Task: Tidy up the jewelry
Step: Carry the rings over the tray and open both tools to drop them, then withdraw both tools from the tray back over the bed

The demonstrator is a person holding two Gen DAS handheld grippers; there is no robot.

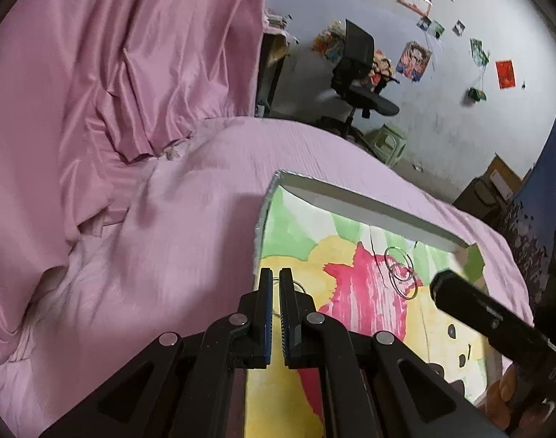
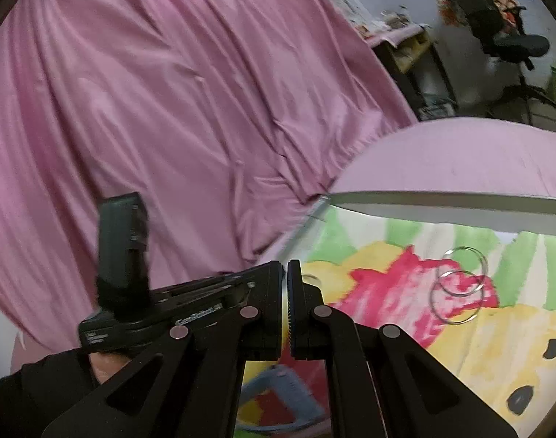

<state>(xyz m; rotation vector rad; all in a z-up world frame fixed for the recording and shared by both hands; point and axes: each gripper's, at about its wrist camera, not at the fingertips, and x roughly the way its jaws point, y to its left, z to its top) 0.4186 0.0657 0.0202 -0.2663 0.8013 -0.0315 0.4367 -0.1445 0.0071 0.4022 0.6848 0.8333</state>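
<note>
A pink sheet (image 1: 190, 197) is covering the bed, with a pink curtain (image 1: 132, 47) hanging behind it and a black office chair (image 1: 358, 69) standing by the poster-dotted wall. A shallow tray (image 1: 351, 200) with a bright painted lining is lying on the bed. Three thin silver bangles (image 1: 400, 273) are resting overlapped on the red patch of the lining. The left gripper (image 1: 276, 273) is hovering over the tray's near edge, fingers together; a thin wire ring (image 1: 296, 286) is showing just behind them, and I cannot tell whether it is pinched. The right gripper (image 2: 284, 266) is hanging beside it, fingers together on nothing.
</note>
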